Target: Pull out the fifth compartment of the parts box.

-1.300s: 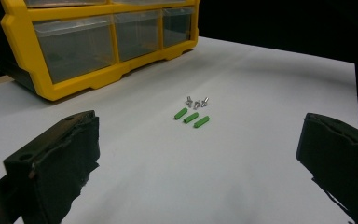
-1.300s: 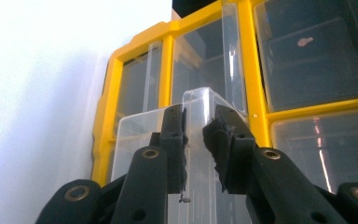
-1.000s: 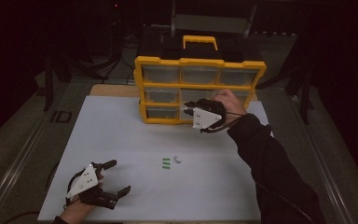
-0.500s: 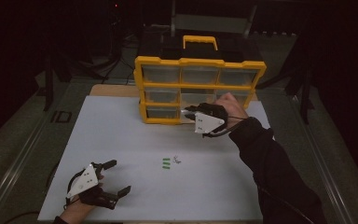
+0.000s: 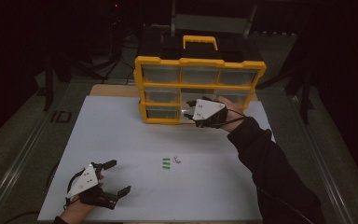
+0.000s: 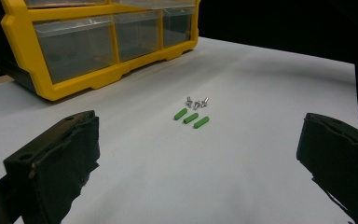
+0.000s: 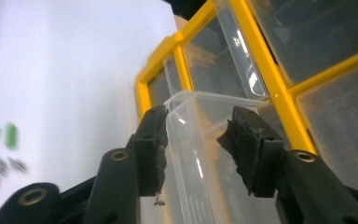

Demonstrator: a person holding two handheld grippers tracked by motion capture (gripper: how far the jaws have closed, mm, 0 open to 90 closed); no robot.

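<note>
From the high view, the right gripper (image 5: 190, 111) reaches, arm outstretched, to the bottom row of the yellow organizer (image 5: 199, 65), while the left gripper (image 5: 113, 177) rests low on the white table (image 5: 121, 135), jaws wide. In the right gripper view the jaws have just been opening, straddling the front wall of the pulled-out clear drawer (image 7: 200, 154), the right pad apart from it.

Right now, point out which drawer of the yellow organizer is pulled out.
The clear bottom-row middle drawer: it juts forward from the yellow organizer, between the right gripper jaws, which have just been opening. The other drawers sit flush.
</note>
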